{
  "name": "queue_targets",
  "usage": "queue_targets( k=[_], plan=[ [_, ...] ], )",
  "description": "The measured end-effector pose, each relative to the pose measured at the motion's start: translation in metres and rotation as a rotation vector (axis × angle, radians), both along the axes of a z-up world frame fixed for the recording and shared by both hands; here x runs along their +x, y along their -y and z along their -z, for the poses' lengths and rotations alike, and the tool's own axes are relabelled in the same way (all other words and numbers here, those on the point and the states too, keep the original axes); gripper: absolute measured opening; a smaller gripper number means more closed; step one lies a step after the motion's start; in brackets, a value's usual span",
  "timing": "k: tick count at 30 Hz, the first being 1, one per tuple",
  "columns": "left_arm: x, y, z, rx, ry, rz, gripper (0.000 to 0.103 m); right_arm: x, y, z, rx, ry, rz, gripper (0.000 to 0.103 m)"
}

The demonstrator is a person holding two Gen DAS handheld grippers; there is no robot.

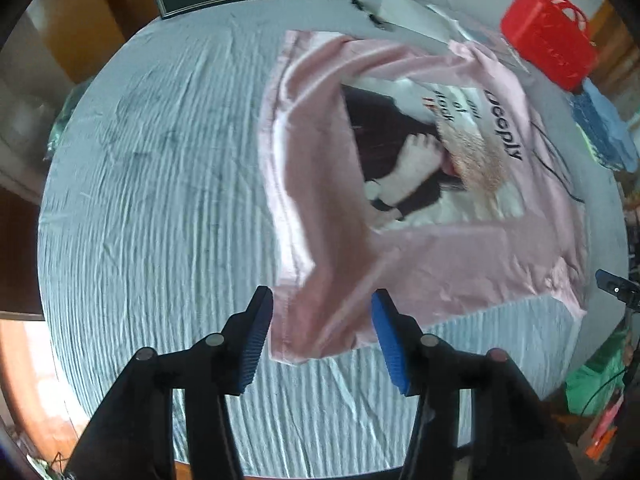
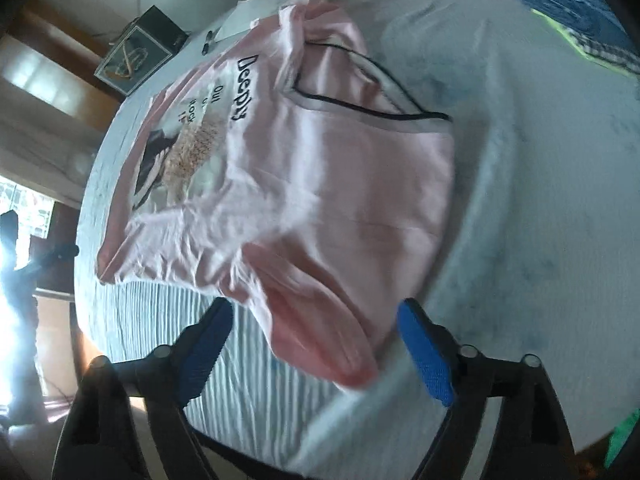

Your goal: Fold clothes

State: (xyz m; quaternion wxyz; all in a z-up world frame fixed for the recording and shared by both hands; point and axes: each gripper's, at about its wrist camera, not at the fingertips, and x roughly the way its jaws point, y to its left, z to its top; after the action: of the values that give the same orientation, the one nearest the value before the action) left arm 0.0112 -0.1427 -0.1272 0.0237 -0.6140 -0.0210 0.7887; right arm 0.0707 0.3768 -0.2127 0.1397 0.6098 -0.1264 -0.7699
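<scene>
One pink printed T-shirt (image 1: 420, 248) is lying print-up on a ribbed pale bedsheet (image 1: 160, 200), its right side already turned in over the picture panel. Left gripper (image 1: 322, 338): jaws standing spread, empty, hovering over the near folded hem corner, which is showing between the blue pads (image 1: 390, 344). Right gripper (image 2: 316, 346): jaws likewise spread, gripping nothing, facing the sleeve lying just ahead between them. The shirt's long axis is running from hem to collar (image 2: 360, 96), away from the left gripper. Each gripper is sitting nearest its own end; judged next: pinching both.
</scene>
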Motion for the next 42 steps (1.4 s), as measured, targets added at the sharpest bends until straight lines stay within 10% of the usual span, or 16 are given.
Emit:
queue_targets(
  k=[1,3,23,32,42],
  plan=[
    [-0.002,-0.002,0.005,-0.009,0.0,-0.005,0.051,-0.005,0.004,0.004,-0.006,0.011,0.002,0.03],
    [-0.005,-0.008,0.016,-0.012,0.005,-0.017,0.05,-0.014,0.012,0.011,-0.012,0.026,-0.003,0.019],
    [0.004,-0.032,0.06,0.014,0.162,0.019,0.05,0.011,0.033,0.031,0.047,0.187,-0.204,0.019],
    [-0.086,-0.013,0.038,0.05,0.058,-0.079,0.05,-0.096,-0.024,-0.024,0.041,-0.043,0.057,0.029],
    [-0.179,-0.004,0.056,0.042,0.03,-0.159,0.051,-0.217,0.03,0.0,0.291,-0.119,-0.053,0.043]
  ],
)
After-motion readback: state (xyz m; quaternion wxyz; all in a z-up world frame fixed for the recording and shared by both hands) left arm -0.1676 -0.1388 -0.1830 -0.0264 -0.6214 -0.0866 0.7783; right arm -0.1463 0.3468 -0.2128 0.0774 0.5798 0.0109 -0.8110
